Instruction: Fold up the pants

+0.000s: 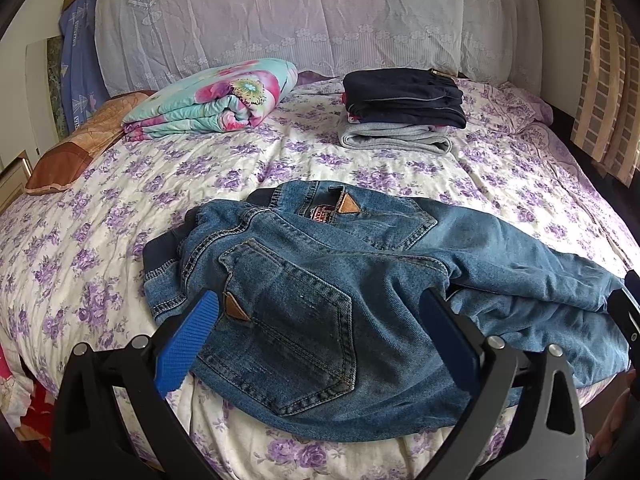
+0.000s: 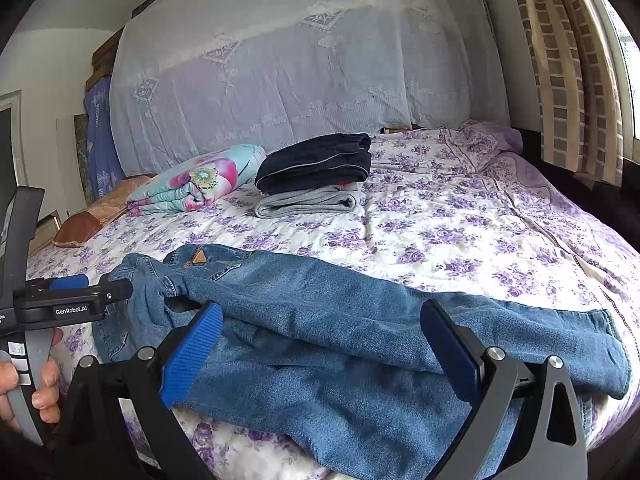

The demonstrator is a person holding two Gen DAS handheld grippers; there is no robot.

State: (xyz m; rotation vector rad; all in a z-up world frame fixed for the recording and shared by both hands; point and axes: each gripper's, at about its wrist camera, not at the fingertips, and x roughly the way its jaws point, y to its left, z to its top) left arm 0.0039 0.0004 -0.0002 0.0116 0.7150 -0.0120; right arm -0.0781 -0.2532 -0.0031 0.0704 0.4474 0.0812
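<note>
Blue jeans (image 1: 360, 280) lie rumpled near the front edge of the bed, back pockets up, waistband to the left, legs running right. My left gripper (image 1: 320, 304) hovers open over the seat of the jeans, a blue pad on either side of a back pocket, nothing held. In the right wrist view the jeans' legs (image 2: 380, 320) stretch across, one leg lying over the other. My right gripper (image 2: 320, 320) stands open above the legs, gripping nothing. The left gripper (image 2: 80, 284) shows at the left edge there, held by a hand (image 2: 40, 384).
A stack of folded dark and grey clothes (image 1: 400, 116) sits at the back of the bed. A folded floral quilt (image 1: 212, 100) and a brown pillow (image 1: 80, 144) lie back left. Purple-flowered sheet (image 1: 120, 208) covers the bed; a lace-draped headboard (image 1: 304, 16) and a curtain (image 2: 568, 72) stand behind.
</note>
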